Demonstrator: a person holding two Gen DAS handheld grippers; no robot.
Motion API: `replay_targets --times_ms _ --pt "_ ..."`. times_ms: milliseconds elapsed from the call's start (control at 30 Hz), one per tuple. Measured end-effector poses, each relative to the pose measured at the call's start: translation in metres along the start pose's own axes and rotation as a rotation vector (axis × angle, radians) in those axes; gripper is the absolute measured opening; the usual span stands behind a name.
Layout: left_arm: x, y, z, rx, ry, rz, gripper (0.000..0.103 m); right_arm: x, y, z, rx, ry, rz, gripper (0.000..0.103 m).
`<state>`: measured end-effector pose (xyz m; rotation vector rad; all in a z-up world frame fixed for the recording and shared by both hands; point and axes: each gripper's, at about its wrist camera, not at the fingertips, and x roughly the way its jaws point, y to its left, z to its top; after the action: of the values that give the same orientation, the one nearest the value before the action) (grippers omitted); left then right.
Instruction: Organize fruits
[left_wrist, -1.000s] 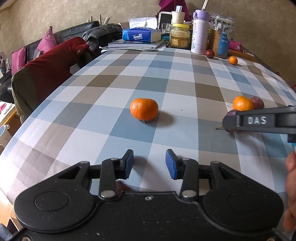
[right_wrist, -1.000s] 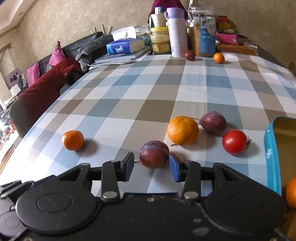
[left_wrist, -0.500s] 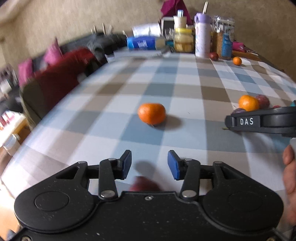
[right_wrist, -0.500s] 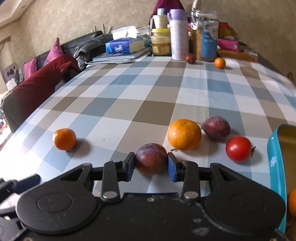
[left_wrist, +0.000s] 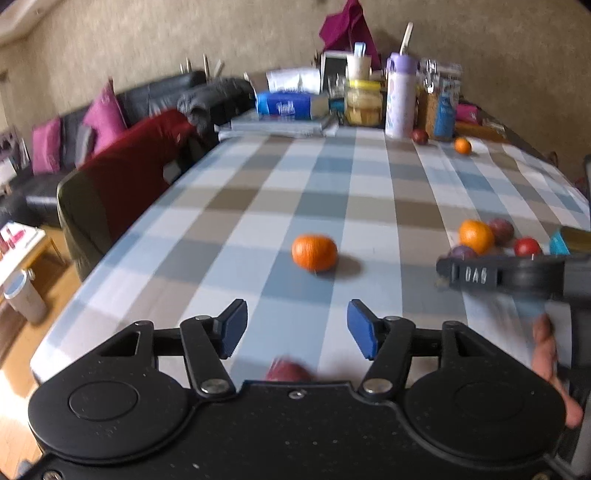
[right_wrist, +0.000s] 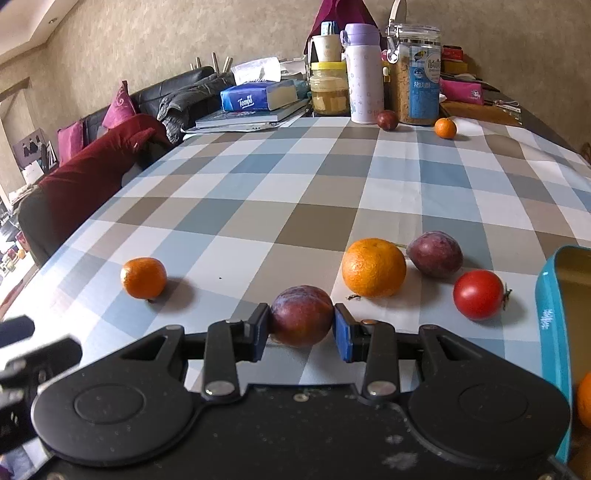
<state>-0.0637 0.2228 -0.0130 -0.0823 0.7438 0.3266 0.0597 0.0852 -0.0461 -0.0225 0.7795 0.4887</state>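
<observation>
The right tongs (right_wrist: 301, 332) have just been closing, and their blue pads now press on both sides of a dark plum (right_wrist: 301, 314) that sits low on the tabletop (right_wrist: 258, 206), apparently not lifted yet. The left tongs (left_wrist: 297, 328) have just been opening and now stand spread, with nothing between the pads; a blurred dark-red fruit (left_wrist: 288, 371) peeks out just behind them at the edge of the tool body, so it looks set down rather than held.

Just beyond the gripped plum lies a large orange (right_wrist: 373, 267), with a second plum (right_wrist: 435, 253) close beside it, perhaps touching, and a red tomato (right_wrist: 478, 294) near them on the right. A small mandarin (right_wrist: 143, 277) lies well apart on the left, straight ahead of the left tongs. At the right edge stands a teal tin (right_wrist: 550, 317), and a sliver of something orange shows at its near end, probably a fruit already in it, though little of it can be seen. At the far end, near the jars and the bottle, another plum (right_wrist: 387, 120) and a small orange (right_wrist: 445, 127) wait.

I judge the sorting to be at an early stage: at most one fruit seems stowed, one plum is in hand, and most pieces are left loose on the checked cloth
</observation>
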Motion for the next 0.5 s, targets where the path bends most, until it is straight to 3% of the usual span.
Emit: replay_targets --times_ms 300,500 --pt "-0.004 0.001 -0.018 -0.027 0.105 0.016 0.065 -0.034 -0.003 -0.005 0.033 0.031 0.036 0.039" --pt "0.003 -0.005 -0.026 -0.033 0.126 0.029 0.065 -0.059 -0.003 -0.018 0.023 0.008 0.042 0.039"
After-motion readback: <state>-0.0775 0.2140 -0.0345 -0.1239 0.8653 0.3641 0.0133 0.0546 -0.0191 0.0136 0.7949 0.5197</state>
